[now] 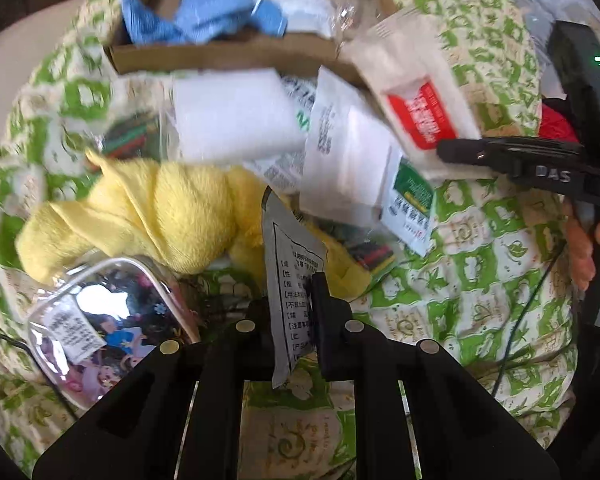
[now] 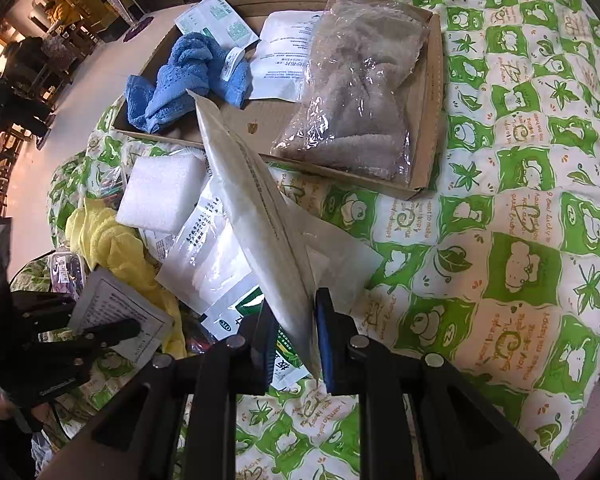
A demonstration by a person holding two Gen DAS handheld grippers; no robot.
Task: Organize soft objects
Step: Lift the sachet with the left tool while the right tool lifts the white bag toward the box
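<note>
A: Item one, the grey printed sachet. Where was it, and who had it?

B: Lifted above the green-and-white quilt, pinched by its lower edge in the left gripper, jaws closed down to a sliver on it. It stood nearly upright without flopping, so I judged it light, flat and fairly stiff; an edge hold looked sufficient

A: Item two, the long white pouch?

B: Held the same way in the right gripper, jaws nearly closed on one end, the rest rising free of the pile toward the cardboard tray. The red-labelled face showed only from the left wrist. It looked smooth and slightly padded; likely slippery, so a hold well in from the corner seemed safer

A: Tray contents?

B: Blue towel, crumpled; bagged grey towel in crinkly clear film; a white flat packet between them; a small green-printed sachet at the far rim

A: Still outside it?

B: Yellow cloth, soft and bunched, best taken at a fold; white foam block, light and squashy; several sealed paper packets, overlapping; a clear pouch with cartoon prints, glossy, near the quilt's edge
</note>
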